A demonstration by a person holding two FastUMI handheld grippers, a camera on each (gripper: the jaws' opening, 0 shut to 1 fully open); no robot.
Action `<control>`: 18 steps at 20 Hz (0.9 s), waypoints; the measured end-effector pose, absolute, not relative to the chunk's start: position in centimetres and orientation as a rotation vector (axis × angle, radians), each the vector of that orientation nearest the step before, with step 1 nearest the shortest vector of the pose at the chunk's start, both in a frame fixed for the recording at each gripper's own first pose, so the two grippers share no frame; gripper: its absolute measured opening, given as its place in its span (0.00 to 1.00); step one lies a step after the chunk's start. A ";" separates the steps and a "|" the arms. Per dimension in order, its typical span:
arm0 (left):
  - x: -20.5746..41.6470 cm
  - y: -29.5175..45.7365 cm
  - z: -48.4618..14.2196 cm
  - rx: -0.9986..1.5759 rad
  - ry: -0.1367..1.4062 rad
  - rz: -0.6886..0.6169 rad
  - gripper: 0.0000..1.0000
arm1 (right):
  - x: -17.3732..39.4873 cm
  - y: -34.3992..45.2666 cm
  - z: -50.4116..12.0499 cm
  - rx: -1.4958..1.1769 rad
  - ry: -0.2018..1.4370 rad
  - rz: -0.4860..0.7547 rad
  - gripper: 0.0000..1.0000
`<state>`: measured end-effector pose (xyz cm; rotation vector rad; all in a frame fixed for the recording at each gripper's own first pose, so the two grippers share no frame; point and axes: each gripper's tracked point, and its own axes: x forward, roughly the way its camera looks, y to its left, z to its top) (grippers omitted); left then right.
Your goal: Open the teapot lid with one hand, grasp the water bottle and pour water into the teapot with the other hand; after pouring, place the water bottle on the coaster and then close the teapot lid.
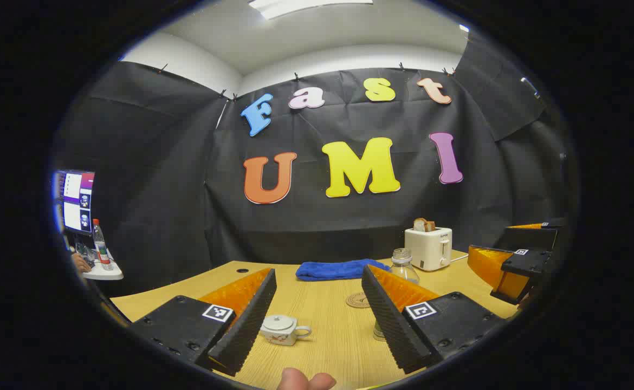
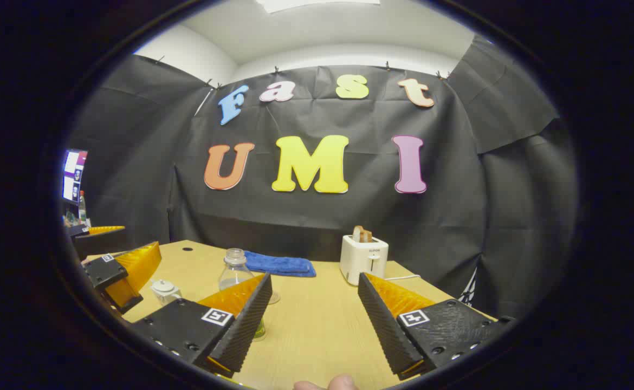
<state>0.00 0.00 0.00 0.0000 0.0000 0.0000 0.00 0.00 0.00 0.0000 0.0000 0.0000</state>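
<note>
Wooden table (image 1: 328, 325): teapot (image 1: 282, 329), bottle (image 1: 402, 266), coaster (image 1: 358, 300), towel (image 1: 338, 269), toaster (image 1: 428, 247).

This is a recording booth set up indoors, dressed as a small kitchen corner rather than a real home. Black cloth (image 2: 458, 227) clipped up in creased sheets forms the walls, with a plain white ceiling and a strip light above. A light wooden tabletop (image 2: 317, 325) with a round cable hole carries household props: a white two-slot toaster (image 2: 364, 259) holding bread, and a folded blue towel (image 2: 280, 264). Off to the side, a lit computer monitor (image 1: 77, 200) stands over a small white desk (image 1: 103, 273).
</note>
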 end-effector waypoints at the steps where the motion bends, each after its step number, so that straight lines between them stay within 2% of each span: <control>1: 0.1 0.0 -0.1 0.001 0.002 0.000 0.99 | 0.1 0.1 -0.1 0.002 0.003 0.005 0.95; 7: 0.0 0.1 -0.3 0.003 0.015 0.011 0.99 | 0.2 0.9 -0.2 0.001 0.007 0.021 0.95; 8: 0.0 0.1 -0.4 0.002 0.017 0.012 0.99 | 0.2 1.2 -0.1 0.003 0.007 0.025 0.98; 9: 0.0 0.1 -0.4 0.002 0.019 0.012 0.99 | 0.2 1.4 -0.2 0.006 0.006 0.030 0.95; 18: 0.1 0.1 -0.5 0.009 0.021 0.005 0.99 | -0.3 2.2 0.1 0.005 -0.006 0.049 0.95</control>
